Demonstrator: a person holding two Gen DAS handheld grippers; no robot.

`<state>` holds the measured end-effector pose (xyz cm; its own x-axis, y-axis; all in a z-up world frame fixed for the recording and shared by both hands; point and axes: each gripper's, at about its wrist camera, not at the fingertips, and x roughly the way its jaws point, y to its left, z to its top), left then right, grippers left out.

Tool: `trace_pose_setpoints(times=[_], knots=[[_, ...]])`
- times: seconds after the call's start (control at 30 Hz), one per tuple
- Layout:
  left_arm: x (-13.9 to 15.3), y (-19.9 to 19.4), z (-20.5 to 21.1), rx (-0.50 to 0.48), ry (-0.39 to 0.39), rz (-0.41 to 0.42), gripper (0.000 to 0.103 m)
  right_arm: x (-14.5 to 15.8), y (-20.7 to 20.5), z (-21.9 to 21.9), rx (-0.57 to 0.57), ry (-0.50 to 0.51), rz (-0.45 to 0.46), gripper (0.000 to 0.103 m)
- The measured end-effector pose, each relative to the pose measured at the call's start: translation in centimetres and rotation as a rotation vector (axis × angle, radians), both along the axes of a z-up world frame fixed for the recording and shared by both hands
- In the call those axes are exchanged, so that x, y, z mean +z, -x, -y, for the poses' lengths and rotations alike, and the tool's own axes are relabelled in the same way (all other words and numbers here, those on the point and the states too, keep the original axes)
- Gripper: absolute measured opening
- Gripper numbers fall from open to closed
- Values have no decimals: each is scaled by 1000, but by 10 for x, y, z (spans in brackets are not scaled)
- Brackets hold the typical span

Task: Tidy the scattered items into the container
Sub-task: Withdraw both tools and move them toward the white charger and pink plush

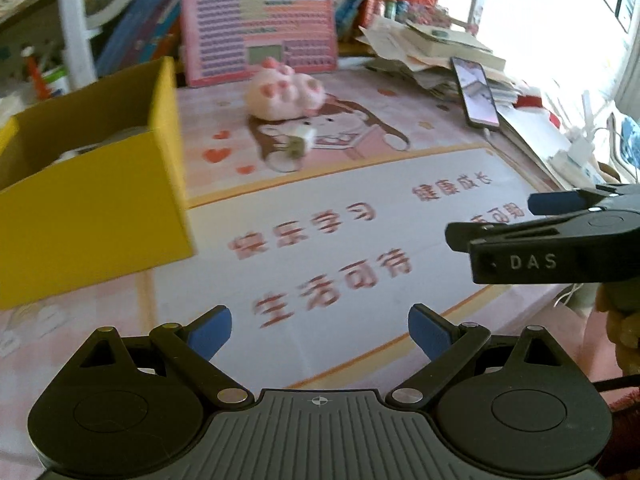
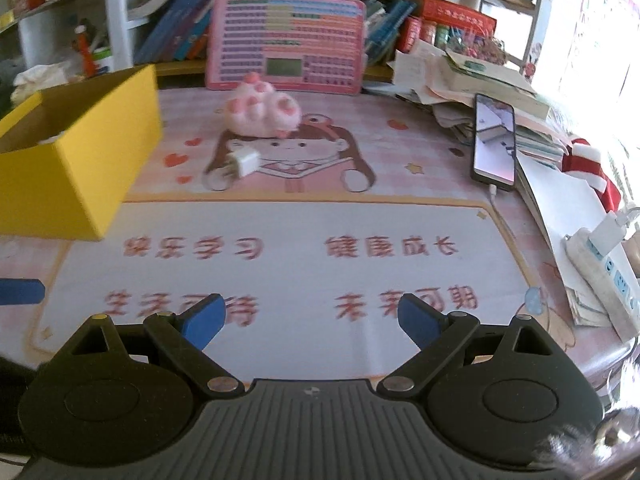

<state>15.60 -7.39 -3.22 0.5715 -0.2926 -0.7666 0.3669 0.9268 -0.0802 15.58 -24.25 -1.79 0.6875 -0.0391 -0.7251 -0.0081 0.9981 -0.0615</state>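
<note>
A yellow cardboard box (image 1: 92,196) stands open at the left of the desk, with pale items partly visible inside; it also shows in the right wrist view (image 2: 76,160). A pink plush toy (image 1: 284,94) (image 2: 262,110) lies on the far side of the desk mat. A small white charger plug (image 1: 302,140) (image 2: 244,164) lies just in front of it. My left gripper (image 1: 320,334) is open and empty, low over the mat. My right gripper (image 2: 312,320) is open and empty; its fingers (image 1: 556,202) also show at the right of the left wrist view.
A pink keyboard-like toy board (image 2: 286,42) leans against books at the back. A phone (image 2: 494,140) on a cable leans on a messy paper stack (image 2: 480,84) at the right. A white power strip (image 2: 604,260) lies at the right edge.
</note>
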Motion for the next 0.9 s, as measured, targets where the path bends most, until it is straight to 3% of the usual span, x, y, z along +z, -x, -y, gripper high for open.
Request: trace_pose_setpoints(times=[0.27, 0.4, 0.57, 0.73, 0.83, 0.9], knots=[[-3, -53, 42, 23, -13, -29, 97, 2, -41, 47, -1, -40, 20, 94], [3, -78, 52, 66, -17, -1, 97, 2, -62, 61, 12, -70, 29, 94], [4, -107, 66, 128, -90, 46, 97, 2, -85, 69, 26, -110, 38, 93], [-1, -129, 74, 149, -78, 68, 96, 3, -109, 73, 58, -128, 56, 94], [-6, -143, 76, 188, -75, 87, 94, 4, -123, 74, 76, -138, 64, 93], [-9, -152, 77, 204, -77, 101, 84, 6, -133, 73, 92, -143, 77, 93]])
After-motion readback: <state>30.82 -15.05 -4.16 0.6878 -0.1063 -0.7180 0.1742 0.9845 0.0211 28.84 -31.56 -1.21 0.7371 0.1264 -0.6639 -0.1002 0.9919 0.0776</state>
